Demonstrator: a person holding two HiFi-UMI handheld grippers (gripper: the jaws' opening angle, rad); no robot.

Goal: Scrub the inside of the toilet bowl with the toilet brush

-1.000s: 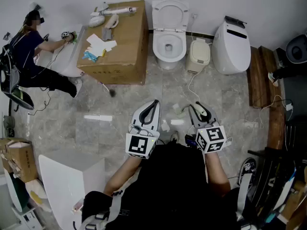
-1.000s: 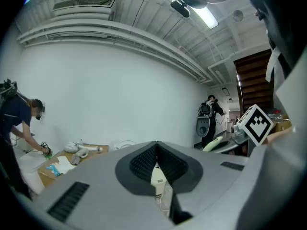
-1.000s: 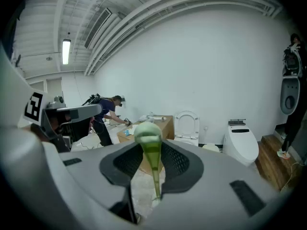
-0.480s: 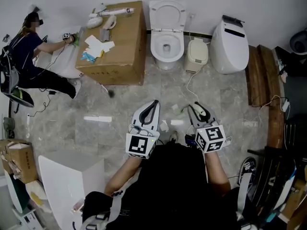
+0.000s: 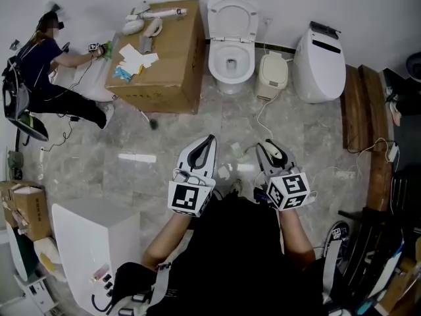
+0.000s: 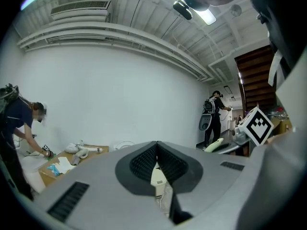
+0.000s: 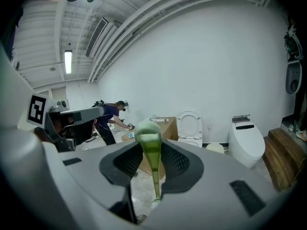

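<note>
As our right gripper [image 5: 268,147] pinches a green plastic handle [image 7: 152,166], left gripper [image 5: 209,140] closed empty, a white ceramic toilet [image 5: 214,61] stands across grey marble floor [image 5: 302,130].

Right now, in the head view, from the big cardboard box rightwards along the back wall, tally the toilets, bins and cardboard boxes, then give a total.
Toilets: 2, an open-lid toilet and a closed-lid toilet
Bins: 1, the small beige bin
Cardboard boxes: 1, the cardboard box
Total: 4
</note>
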